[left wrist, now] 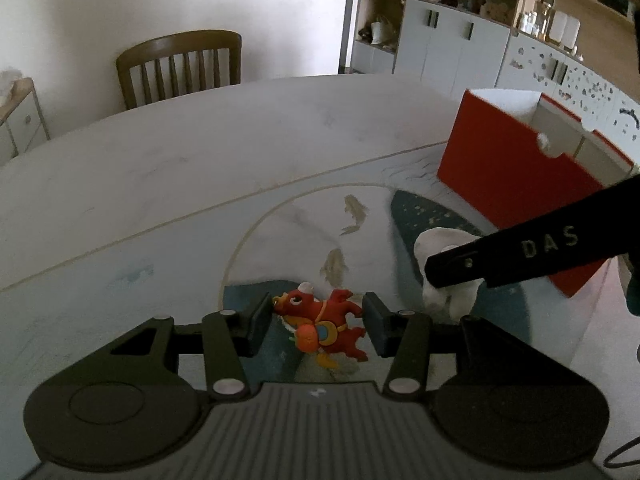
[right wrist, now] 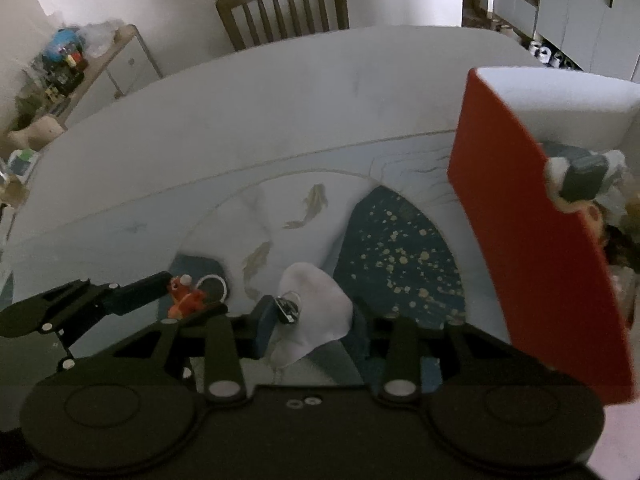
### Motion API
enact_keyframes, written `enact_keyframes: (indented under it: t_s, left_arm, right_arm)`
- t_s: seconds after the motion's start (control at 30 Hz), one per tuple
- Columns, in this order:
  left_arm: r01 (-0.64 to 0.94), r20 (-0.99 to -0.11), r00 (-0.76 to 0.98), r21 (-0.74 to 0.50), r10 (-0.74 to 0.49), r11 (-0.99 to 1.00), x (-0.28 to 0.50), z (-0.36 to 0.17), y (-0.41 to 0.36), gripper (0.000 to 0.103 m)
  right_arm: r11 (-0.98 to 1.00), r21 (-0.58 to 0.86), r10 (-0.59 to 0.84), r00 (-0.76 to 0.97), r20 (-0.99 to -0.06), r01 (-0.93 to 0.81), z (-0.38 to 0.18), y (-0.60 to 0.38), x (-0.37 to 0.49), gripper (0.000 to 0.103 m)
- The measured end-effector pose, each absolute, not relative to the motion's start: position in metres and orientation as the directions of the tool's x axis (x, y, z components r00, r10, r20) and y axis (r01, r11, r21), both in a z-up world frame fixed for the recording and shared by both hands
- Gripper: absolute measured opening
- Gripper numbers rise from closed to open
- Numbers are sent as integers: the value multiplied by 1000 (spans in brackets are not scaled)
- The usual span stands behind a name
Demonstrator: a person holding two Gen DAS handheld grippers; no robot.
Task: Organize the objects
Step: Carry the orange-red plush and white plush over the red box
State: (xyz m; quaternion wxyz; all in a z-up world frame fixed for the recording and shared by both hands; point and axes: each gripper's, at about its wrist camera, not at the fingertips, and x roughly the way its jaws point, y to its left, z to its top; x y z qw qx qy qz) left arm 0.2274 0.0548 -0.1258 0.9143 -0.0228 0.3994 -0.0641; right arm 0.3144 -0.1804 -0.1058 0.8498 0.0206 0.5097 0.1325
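Squarely between left claw (left wrist: pixel 317 320) pads, red toy (left wrist: pixel 324 322)

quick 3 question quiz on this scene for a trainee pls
1. True or false: the left hand-held gripper has the red toy between its fingers.
2. What is between the fingers of the right hand-held gripper? A) white pouch B) chair C) red box
3. Fill in: the red box stands on the ____ side of the table in both views.

Key: 1 true; 2 A, the white pouch; 3 right.
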Motion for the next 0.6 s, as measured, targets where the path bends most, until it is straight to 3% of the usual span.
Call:
enact_keyframes:
  t_s: [0.6]
  left_arm:
    - [174,-689,690,-142,-224,974,199,-50,8,49]
  right_arm:
    - [959,152,261,531,-806,-241,-33,-233,266,39]
